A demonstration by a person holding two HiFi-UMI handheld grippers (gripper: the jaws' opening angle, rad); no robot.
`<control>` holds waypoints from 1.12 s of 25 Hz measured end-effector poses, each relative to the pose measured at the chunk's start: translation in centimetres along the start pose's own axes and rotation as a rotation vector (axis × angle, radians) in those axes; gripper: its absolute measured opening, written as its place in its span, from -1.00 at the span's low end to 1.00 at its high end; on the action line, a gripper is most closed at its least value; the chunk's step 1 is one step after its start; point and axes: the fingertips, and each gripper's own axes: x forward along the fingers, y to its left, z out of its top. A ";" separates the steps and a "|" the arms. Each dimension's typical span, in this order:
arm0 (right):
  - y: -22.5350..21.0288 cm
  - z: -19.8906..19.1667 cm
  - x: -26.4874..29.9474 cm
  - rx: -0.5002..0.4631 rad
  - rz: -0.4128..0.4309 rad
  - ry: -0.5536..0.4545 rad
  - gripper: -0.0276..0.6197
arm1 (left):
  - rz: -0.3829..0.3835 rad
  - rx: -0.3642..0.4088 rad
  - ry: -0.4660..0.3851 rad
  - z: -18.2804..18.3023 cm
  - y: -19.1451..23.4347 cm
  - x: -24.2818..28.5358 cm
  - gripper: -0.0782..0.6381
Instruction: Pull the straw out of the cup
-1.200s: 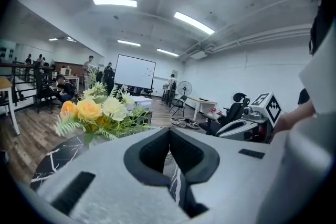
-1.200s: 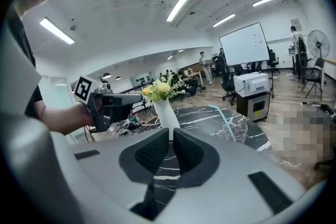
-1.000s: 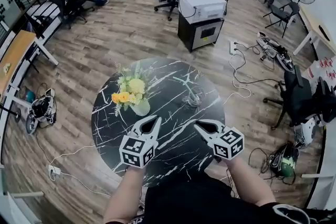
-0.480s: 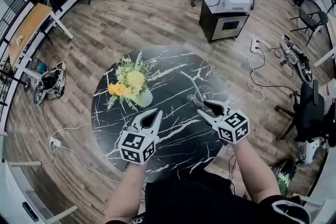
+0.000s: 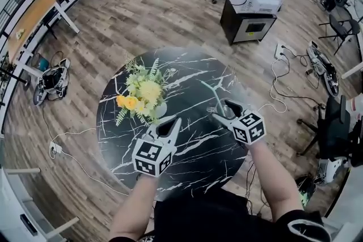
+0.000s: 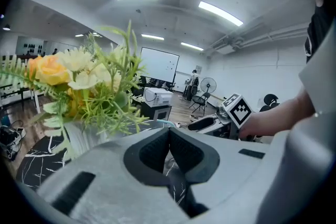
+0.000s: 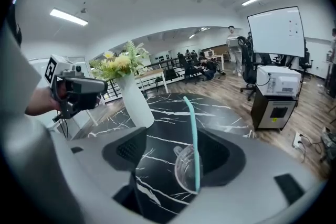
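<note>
While the round black worktop is carrying the vase of flowers at 11 o'clock and the clear cup at 2 o'clock, I am treating this as the approach. The right gripper is coming in from 4 o'clock and tilting down at the cup. Its jaws have just been opening and are standing released, with the cup between them and the teal straw leaning inside it. I am judging it best to settle them gently on the cup wall, since thin plastic will likely crush, then draw the straw along its own lean. The left gripper is hovering toward 7 o'clock, pointing shallowly at the vase, jaws clenched on nothing.
</note>
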 end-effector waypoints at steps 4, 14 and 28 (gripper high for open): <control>-1.5 -1.0 2.1 -0.068 -0.029 0.074 0.02 | -0.019 -0.003 0.007 -0.3 -0.1 1.2 -0.75; -3.4 -2.2 4.7 -0.134 -0.046 0.156 -0.03 | -0.009 -0.037 0.032 -2.0 0.2 1.3 -0.75; -3.8 -2.2 6.7 -0.225 -0.128 0.234 -0.14 | 0.030 -0.033 0.026 -1.4 0.2 0.0 -0.75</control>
